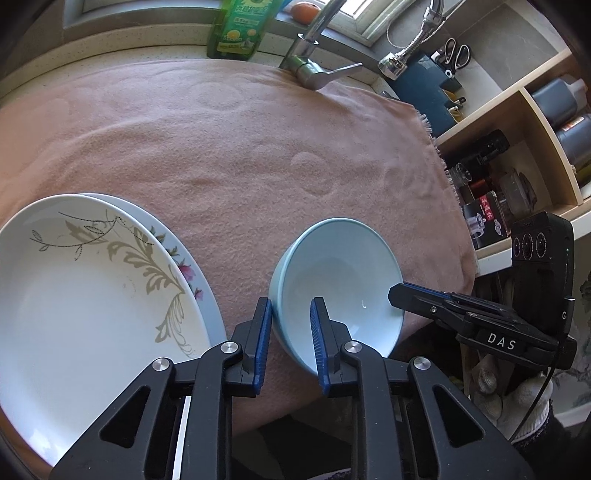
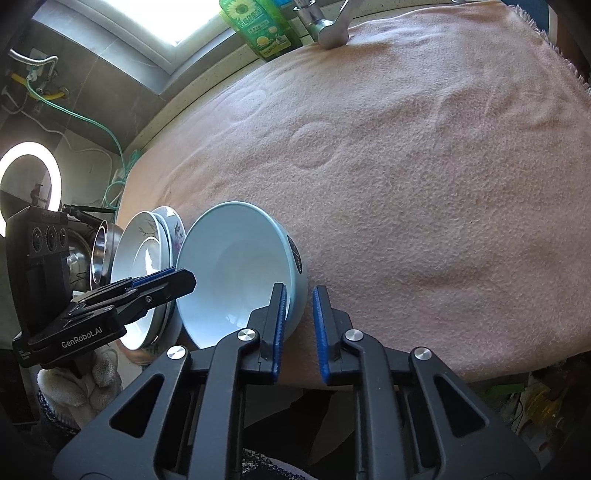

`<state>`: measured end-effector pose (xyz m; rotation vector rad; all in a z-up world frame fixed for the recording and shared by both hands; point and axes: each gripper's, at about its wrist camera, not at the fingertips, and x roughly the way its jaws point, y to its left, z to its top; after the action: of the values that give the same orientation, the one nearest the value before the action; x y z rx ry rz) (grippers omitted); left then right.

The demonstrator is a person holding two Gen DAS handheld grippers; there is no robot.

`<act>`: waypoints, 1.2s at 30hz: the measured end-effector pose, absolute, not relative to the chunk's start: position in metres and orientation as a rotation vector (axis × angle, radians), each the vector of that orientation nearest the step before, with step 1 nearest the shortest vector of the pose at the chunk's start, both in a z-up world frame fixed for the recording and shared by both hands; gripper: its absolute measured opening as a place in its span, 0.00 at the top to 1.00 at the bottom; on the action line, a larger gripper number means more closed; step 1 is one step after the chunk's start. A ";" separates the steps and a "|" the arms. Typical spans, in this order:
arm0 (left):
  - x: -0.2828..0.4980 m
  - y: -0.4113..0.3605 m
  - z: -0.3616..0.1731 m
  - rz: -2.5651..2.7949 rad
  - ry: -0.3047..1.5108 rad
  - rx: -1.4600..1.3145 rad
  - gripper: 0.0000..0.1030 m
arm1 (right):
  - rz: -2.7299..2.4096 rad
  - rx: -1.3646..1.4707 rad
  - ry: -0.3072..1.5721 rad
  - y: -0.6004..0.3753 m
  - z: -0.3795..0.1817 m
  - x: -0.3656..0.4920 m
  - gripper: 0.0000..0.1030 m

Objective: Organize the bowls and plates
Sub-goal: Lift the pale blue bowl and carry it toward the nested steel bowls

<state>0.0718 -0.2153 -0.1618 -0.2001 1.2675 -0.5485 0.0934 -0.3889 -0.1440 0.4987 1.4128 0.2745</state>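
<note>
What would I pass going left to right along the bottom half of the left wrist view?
Plates → left gripper clamping the blue bowl rim → right gripper on the bowl's far rim → gloved hand.

Pale blue glazed ceramic bowl (image 1: 340,280): plain, unpatterned, with a dark label seen on its outer wall. Top white round plate (image 1: 85,295): grey-brown leafy vine scroll with dotted lines. Plate beneath it (image 1: 192,273): pink flowers noted at the rim. Salmon-pink fleecy cloth (image 1: 229,147) over the table: faint ring impressions. Green dish-soap bottle (image 1: 238,27): yellow flower label. Left claw (image 1: 290,343): black, blue ribbed pads.
</note>
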 end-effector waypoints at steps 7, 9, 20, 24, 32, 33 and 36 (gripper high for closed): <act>0.073 -0.216 -0.162 -0.548 1.264 -0.202 0.83 | 0.272 0.490 1.414 -0.384 -0.143 0.097 0.90; 0.073 -0.215 -0.162 -0.548 1.266 -0.211 0.83 | 0.269 0.491 1.413 -0.384 -0.141 0.098 0.90; 0.072 -0.201 -0.139 -0.556 1.210 -0.246 0.83 | 0.285 0.466 1.364 -0.375 -0.113 0.107 0.90; 0.072 -0.191 -0.126 -0.549 1.176 -0.270 0.83 | 0.309 0.449 1.339 -0.365 -0.099 0.114 0.90; 0.072 -0.160 -0.101 -0.512 1.099 -0.306 0.83 | 0.376 0.407 1.304 -0.330 -0.076 0.129 0.90; 0.072 -0.155 -0.098 -0.506 1.090 -0.312 0.83 | 0.384 0.401 1.301 -0.324 -0.074 0.131 0.90; 0.071 -0.141 -0.093 -0.487 1.068 -0.331 0.83 | 0.411 0.389 1.296 -0.309 -0.068 0.137 0.90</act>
<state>0.0709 -0.1414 -0.0926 -0.3305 1.0679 -0.4872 0.1365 -0.3088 -0.0680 0.3887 1.2959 0.4112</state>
